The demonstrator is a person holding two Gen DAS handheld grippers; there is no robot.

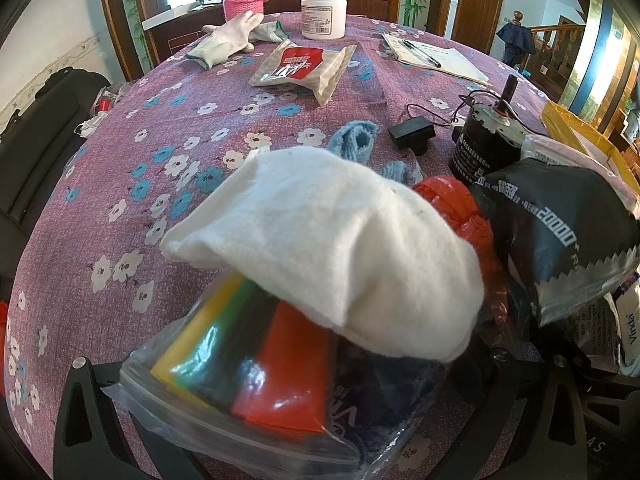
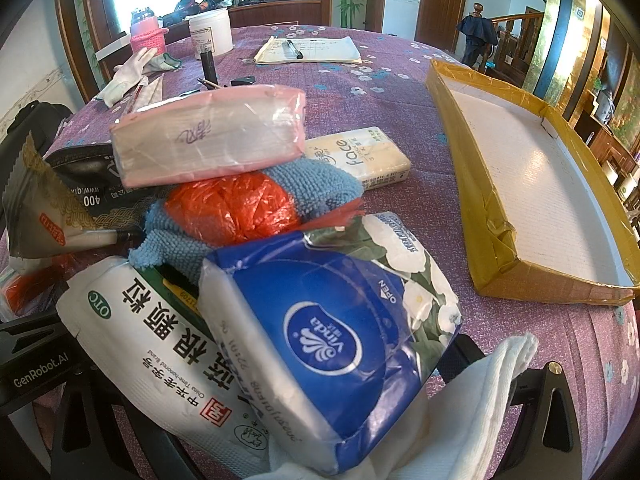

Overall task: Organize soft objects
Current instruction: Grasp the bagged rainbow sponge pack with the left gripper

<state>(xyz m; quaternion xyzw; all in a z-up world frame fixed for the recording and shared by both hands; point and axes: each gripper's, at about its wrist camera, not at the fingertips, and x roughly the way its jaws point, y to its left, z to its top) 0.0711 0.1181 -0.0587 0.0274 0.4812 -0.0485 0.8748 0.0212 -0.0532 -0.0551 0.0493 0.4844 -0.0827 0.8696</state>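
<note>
In the left wrist view a white cloth lies over a clear zip bag of coloured rolls, right between my left gripper's fingers. Whether the jaws grip it is hidden. A blue towel, a red plastic bag and a black pouch lie behind. In the right wrist view a blue Vinda tissue pack and a white medicine packet fill the space between my right gripper's fingers. A white cloth lies there too. A pink tissue pack tops the pile.
A shallow cardboard tray with a white floor lies at the right on the purple flowered tablecloth. Farther back are white gloves, a white jar, a pink bottle, a snack packet, a notepad with pen and a black motor.
</note>
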